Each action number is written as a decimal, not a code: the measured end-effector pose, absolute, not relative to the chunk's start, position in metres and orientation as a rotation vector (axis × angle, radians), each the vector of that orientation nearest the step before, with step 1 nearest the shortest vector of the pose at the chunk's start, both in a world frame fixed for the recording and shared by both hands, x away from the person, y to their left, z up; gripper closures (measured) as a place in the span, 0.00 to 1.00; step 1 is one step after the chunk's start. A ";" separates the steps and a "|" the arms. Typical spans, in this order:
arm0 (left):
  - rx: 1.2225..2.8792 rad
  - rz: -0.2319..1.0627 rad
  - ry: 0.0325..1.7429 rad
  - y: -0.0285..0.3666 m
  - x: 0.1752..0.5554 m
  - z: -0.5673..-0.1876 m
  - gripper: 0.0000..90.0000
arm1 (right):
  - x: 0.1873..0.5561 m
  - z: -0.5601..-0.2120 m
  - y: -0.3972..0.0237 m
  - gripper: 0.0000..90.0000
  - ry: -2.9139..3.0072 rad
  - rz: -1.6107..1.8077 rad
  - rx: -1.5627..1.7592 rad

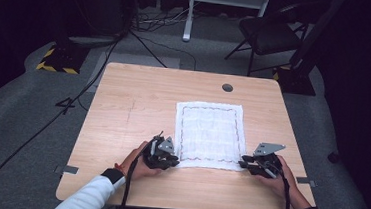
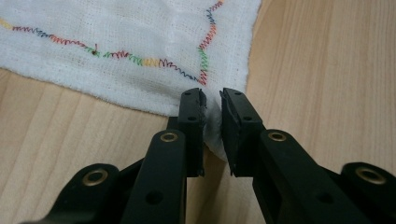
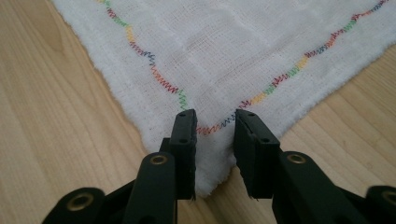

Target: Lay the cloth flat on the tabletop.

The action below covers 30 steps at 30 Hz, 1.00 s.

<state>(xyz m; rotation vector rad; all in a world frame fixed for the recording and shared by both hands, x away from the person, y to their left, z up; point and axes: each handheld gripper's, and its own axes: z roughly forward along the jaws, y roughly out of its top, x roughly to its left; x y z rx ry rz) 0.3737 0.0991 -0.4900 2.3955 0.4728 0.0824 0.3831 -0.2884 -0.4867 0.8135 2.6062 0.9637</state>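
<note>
Both grippers sit at the cloth's (image 1: 210, 131) near edge, one at each near corner, the cloth lying flat on the table (image 1: 123, 109) a little right of its centre. At the cloth's near left corner the left gripper (image 2: 211, 109) has its jaws nearly closed, with the corner bunched between them. At the near right corner the right gripper (image 3: 215, 128) has its jaws somewhat apart, straddling the corner, which lies flat and unpinched. White, the cloth has a multicoloured zigzag stitch inside its border. Beyond its far edge a round grommet (image 1: 227, 88) is set into the table.
</note>
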 end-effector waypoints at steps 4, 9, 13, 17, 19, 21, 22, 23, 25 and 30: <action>2.405 0.083 0.470 0.102 0.364 -0.489 0.87 | 0.379 -0.485 -0.287 0.71 2.611 0.951 0.811; 2.412 0.148 0.480 0.109 0.351 -0.486 0.80 | 0.373 -0.477 -0.283 0.69 2.568 0.988 0.769; 2.360 0.200 0.530 0.117 0.347 -0.478 0.66 | 0.369 -0.465 -0.273 0.67 2.533 1.070 0.732; 2.303 0.240 0.600 0.128 0.350 -0.472 0.48 | 0.370 -0.466 -0.257 0.65 2.546 1.072 0.680; 2.285 0.261 0.615 0.131 0.353 -0.471 0.42 | 0.371 -0.467 -0.248 0.64 2.564 1.071 0.659; 2.285 0.289 0.622 0.134 0.357 -0.471 0.37 | 0.373 -0.468 -0.238 0.63 2.577 1.066 0.629; 2.280 0.287 0.636 0.135 0.359 -0.471 0.35 | 0.373 -0.469 -0.233 0.62 2.585 1.075 0.620; 2.270 0.281 0.645 0.137 0.362 -0.471 0.33 | 0.375 -0.469 -0.228 0.61 2.591 1.078 0.607; 2.250 0.283 0.667 0.140 0.368 -0.470 0.32 | 0.377 -0.470 -0.216 0.58 2.610 1.077 0.579; 2.229 0.296 0.743 0.140 0.386 -0.470 0.31 | 0.379 -0.470 -0.184 0.57 2.622 1.095 0.500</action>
